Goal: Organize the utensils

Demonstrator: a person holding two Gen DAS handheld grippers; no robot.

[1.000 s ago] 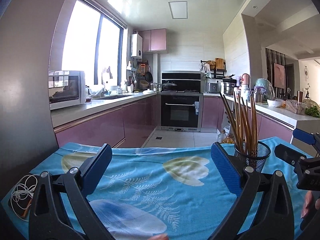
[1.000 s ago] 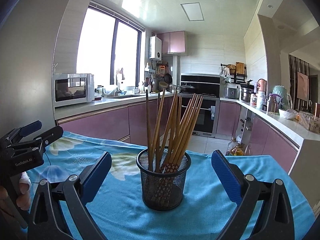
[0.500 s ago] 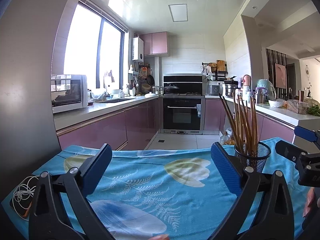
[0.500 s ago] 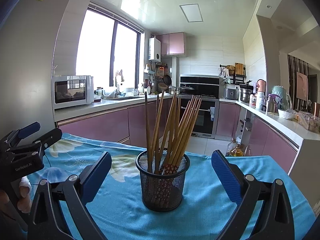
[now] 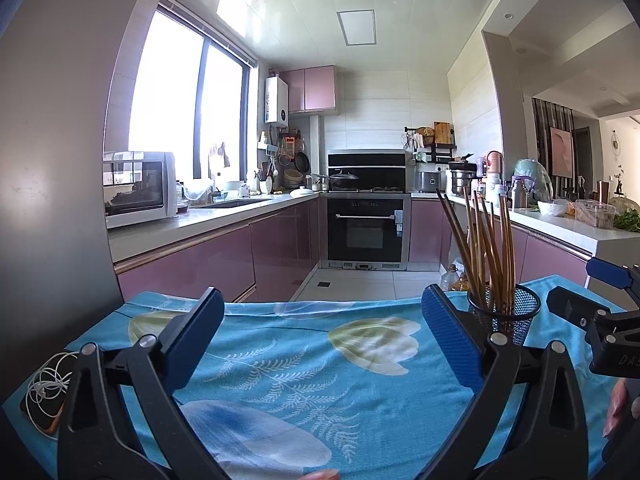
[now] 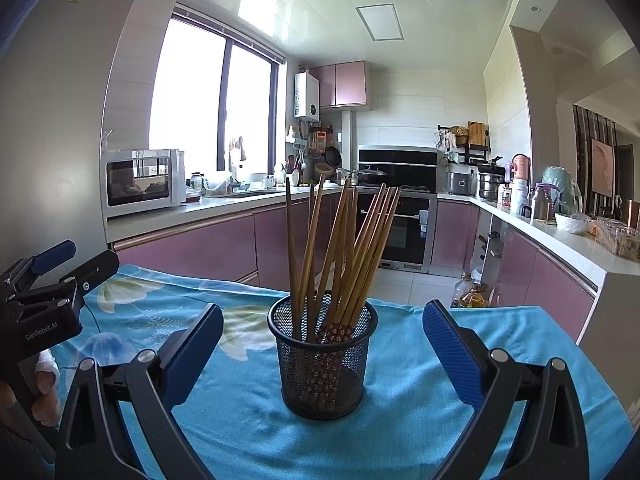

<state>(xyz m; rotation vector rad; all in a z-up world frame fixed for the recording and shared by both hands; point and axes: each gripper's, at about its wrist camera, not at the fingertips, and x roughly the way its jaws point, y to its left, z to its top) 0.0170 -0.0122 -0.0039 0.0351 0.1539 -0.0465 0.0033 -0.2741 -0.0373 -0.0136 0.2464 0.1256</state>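
Both grippers held wide open, nothing gripped. Right gripper [image 6: 322, 340] sits low over the table w/ blue floral cloth [image 6: 500, 344]; black mesh holder [image 6: 323, 360] stands upright on the cloth, centred between its blue pads w/o touching either. Bundle of wooden chopsticks [image 6: 340, 256] stands in holder, fanned out, tips leaning diff ways. Left gripper [image 5: 320, 332] hovers over bare cloth, holder off to its right, just past right pad. White cable coil [image 5: 46, 388] lies at cloth's left edge
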